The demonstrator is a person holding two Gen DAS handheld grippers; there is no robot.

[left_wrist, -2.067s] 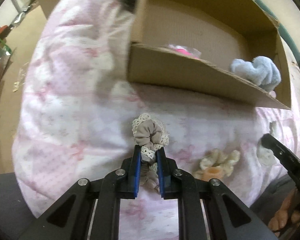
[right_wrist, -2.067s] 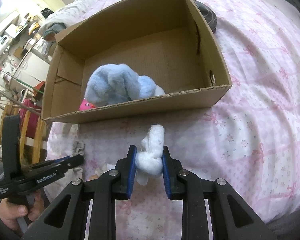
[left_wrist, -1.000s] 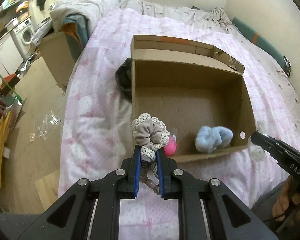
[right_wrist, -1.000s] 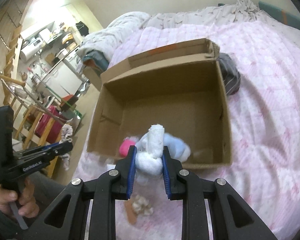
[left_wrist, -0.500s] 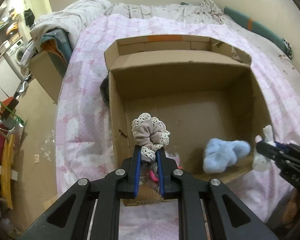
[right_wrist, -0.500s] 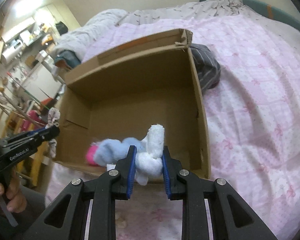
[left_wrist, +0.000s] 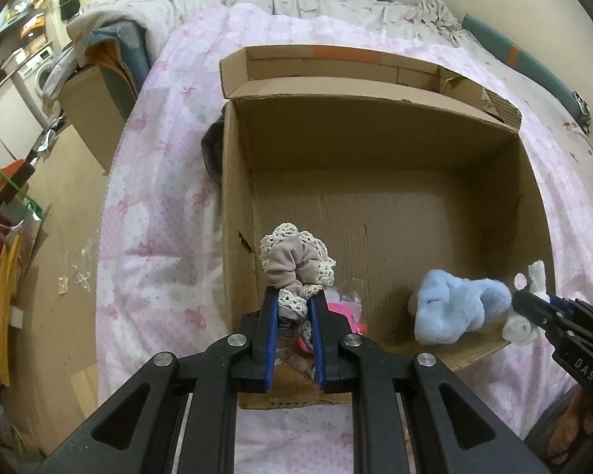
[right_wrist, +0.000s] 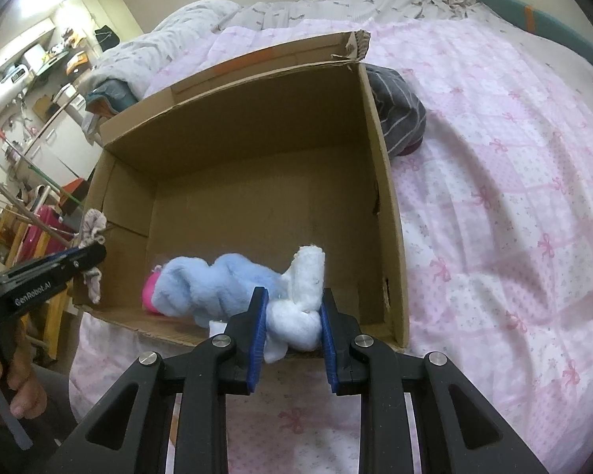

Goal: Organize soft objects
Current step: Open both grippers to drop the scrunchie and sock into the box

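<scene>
My left gripper (left_wrist: 292, 312) is shut on a beige scrunchie with cream lace trim (left_wrist: 294, 266) and holds it over the near left corner of the open cardboard box (left_wrist: 375, 118). My right gripper (right_wrist: 292, 316) is shut on a white fluffy scrunchie (right_wrist: 300, 300) over the box's near edge (right_wrist: 391, 237). Inside the box lie a light blue fluffy item (left_wrist: 454, 308), also in the right wrist view (right_wrist: 213, 284), and a pink item (left_wrist: 342, 312). The right gripper's tip shows in the left wrist view (left_wrist: 533, 304).
The box sits on a pink patterned bedspread (right_wrist: 514, 197). A grey striped cloth (right_wrist: 399, 114) lies beside the box's far side. A second cardboard box (left_wrist: 91, 114) with clothes stands off the bed's left. The floor (left_wrist: 59, 237) lies to the left.
Both grippers lifted their scrunchies from the bedspread and carried them forward over the box. In the last half second both came closer to the box's near edge.
</scene>
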